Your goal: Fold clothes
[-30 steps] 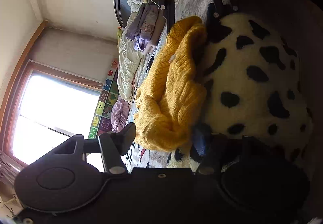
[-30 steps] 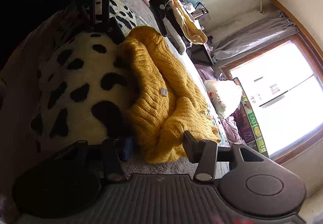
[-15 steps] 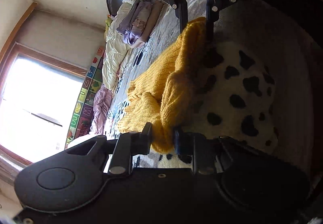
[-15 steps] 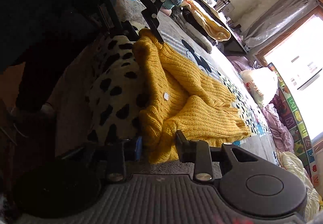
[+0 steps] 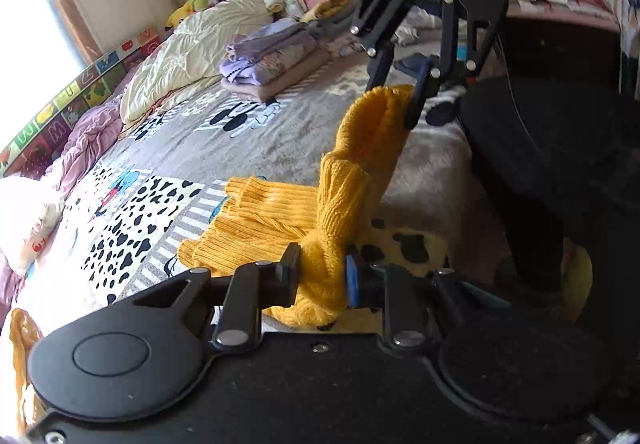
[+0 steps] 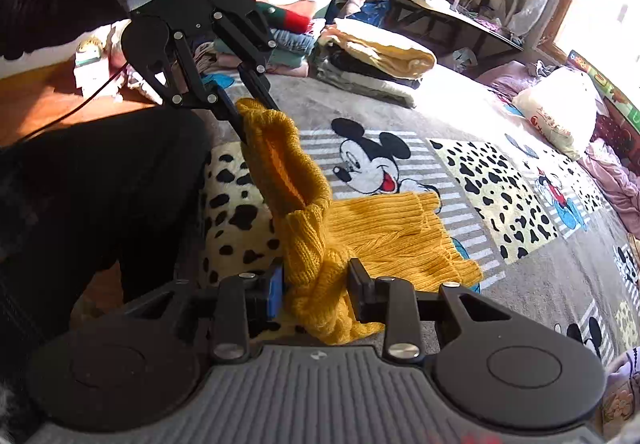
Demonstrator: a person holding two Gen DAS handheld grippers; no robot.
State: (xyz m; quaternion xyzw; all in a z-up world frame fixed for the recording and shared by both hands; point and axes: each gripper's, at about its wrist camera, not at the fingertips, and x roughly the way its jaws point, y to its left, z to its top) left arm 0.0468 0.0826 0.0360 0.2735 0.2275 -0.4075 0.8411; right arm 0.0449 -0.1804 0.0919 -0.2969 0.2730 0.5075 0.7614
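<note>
Sweater (image 5: 344, 212) in yellow knit is being held up by one edge, stretched as a band between the two tongs above the bed (image 5: 240, 140). In the left wrist view the left tongs (image 5: 322, 278) are being kept clenched on the knit at lower centre, and the right tongs (image 5: 414, 100) are being kept clenched on the far end at upper right. The long axis is being drawn from tongs to tongs; the rest is lying flat toward the left of the frame, over a spotted garment (image 6: 232, 212), so the fold is judged to go that way.
</note>
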